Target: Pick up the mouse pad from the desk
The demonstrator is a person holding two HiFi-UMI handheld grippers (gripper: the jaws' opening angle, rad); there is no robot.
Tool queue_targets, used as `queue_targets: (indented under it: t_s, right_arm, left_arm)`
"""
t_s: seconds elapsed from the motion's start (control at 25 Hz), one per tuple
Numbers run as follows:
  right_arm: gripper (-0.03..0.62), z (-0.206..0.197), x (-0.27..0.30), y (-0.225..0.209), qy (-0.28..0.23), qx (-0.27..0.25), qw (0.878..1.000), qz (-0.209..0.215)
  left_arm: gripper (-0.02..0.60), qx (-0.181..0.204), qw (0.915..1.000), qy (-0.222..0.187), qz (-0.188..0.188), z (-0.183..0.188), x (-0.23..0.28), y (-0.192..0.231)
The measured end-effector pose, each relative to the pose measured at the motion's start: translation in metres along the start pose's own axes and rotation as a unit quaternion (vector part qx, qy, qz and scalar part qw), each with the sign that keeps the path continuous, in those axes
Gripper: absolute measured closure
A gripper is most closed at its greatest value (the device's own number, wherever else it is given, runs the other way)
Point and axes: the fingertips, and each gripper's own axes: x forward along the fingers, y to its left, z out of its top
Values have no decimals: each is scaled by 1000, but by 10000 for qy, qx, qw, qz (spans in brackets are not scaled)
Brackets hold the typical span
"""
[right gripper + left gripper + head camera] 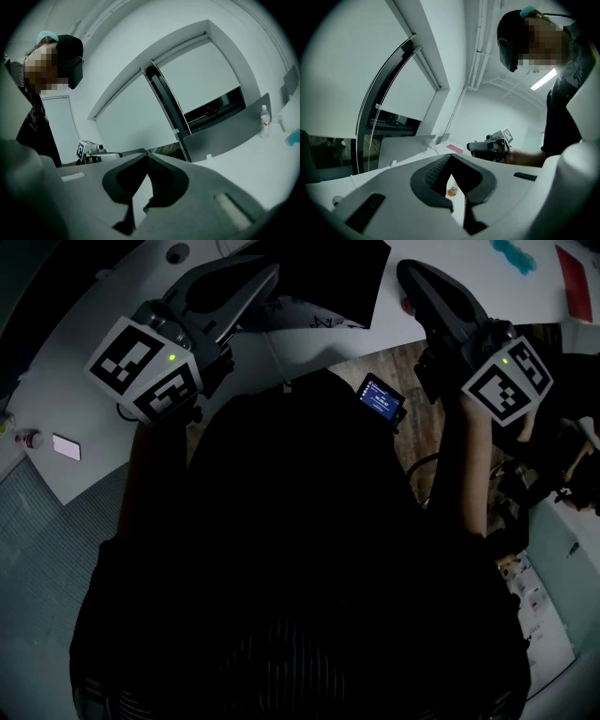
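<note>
Currently we judge the approach step in hand: left gripper (270, 274) and right gripper (405, 273) jaws are clenched empty, the mouse pad (328, 277) lies on the surface (248, 357) between them, so next we should part the jaws at its edge.

Left gripper (450, 160) with fingers (436, 173) tip to tip, empty; white desk (439, 151) and right gripper (487, 146) beyond.

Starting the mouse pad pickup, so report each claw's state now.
Left claw: closed, holding nothing.
Right claw: closed, holding nothing.
</note>
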Motion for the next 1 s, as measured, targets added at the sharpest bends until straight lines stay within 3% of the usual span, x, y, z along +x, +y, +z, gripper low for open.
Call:
queue_targets:
  t_s: [0.28, 1.0]
  right_arm:
    - [591, -7, 15, -30, 86, 131, 9998, 145]
    - [588, -32, 25, -74, 197, 533, 9980, -277]
  left_arm:
    - [575, -224, 9989, 84, 412, -16, -3, 18]
    - [575, -488, 9960, 396, 642, -37, -4, 28]
